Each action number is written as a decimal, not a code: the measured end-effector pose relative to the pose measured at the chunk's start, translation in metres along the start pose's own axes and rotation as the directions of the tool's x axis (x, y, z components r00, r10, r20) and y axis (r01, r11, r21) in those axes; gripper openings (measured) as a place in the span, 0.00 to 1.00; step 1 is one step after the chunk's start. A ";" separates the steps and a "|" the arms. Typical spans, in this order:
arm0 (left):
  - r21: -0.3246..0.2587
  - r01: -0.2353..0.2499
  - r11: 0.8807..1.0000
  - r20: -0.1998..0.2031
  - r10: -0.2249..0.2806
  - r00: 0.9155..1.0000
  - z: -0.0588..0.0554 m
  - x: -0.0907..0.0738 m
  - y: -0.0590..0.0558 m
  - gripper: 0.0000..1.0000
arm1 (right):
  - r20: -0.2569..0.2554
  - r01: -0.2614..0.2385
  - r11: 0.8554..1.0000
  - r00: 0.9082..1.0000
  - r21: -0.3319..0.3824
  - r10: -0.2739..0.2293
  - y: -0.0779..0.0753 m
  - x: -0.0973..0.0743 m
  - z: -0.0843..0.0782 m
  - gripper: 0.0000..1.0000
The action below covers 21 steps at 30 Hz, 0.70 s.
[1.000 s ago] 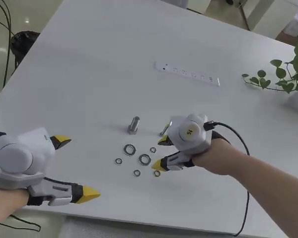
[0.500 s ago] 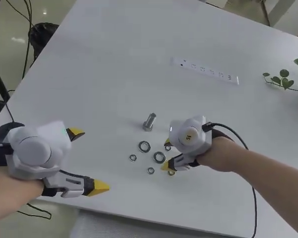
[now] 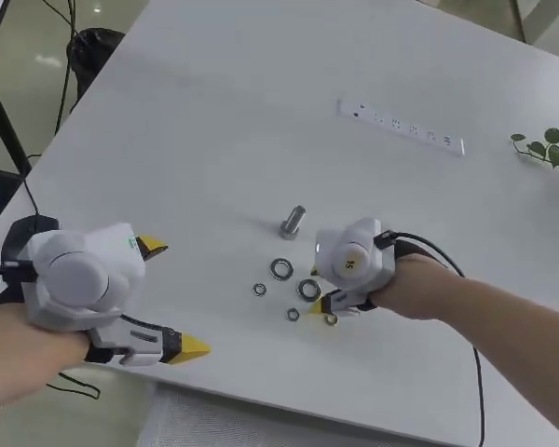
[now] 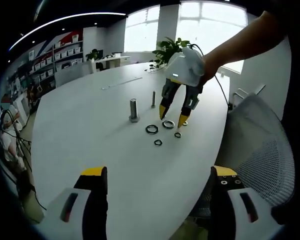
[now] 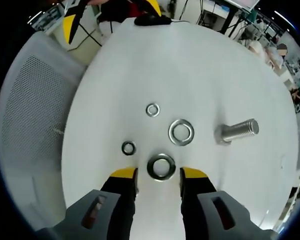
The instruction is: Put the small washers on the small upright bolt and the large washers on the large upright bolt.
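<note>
The large bolt (image 3: 293, 222) (image 4: 133, 110) (image 5: 236, 131) stands upright on the white table (image 3: 214, 121). The small bolt (image 4: 153, 98) stands just beyond it. Two large washers (image 3: 281, 269) (image 5: 181, 132) and three small washers (image 3: 259, 290) (image 5: 128, 148) lie loose in front of the bolts. My right gripper (image 3: 317, 289) (image 5: 158, 176) is open and low over the table, with one large washer (image 5: 161, 167) (image 3: 308, 290) between its yellow tips. My left gripper (image 3: 172, 296) (image 4: 155, 172) is open and holds nothing, near the table's front edge, left of the washers.
A white power strip (image 3: 400, 128) lies farther back on the table. A green plant (image 3: 545, 149) is at the far right. A mesh chair (image 4: 260, 150) stands by the table's edge. The right gripper's cable (image 3: 438, 256) trails over the hand.
My right gripper has come down and forward so its tips now straddle a large washer. The head camera has shifted; my left gripper stays open at the front left.
</note>
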<state>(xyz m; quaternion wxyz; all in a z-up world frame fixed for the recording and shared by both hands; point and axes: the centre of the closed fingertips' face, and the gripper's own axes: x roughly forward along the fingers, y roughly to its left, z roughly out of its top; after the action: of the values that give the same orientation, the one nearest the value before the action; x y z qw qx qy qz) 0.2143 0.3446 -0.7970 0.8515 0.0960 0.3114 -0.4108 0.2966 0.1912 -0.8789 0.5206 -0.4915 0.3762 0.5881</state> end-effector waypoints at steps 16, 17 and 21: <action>-0.018 -0.017 1.000 -0.013 0.017 1.000 -0.015 -0.005 -0.001 0.80 | -0.014 -0.078 0.997 0.997 -0.031 0.077 0.003 0.001 0.003 0.30; -0.021 -0.016 1.000 -0.013 0.016 1.000 -0.014 -0.005 -0.001 0.80 | -0.022 -0.078 0.996 0.997 -0.035 0.077 0.002 0.001 0.003 0.29; -0.027 -0.014 1.000 -0.018 0.014 1.000 -0.016 -0.006 -0.004 0.79 | -0.042 -0.082 0.995 0.996 -0.057 0.080 0.000 0.002 0.004 0.27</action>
<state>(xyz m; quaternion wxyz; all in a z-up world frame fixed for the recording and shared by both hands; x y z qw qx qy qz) 0.2016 0.3527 -0.8055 0.8527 0.0905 0.3240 -0.3997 0.2956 0.1955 -0.8796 0.4741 -0.5025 0.3888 0.6095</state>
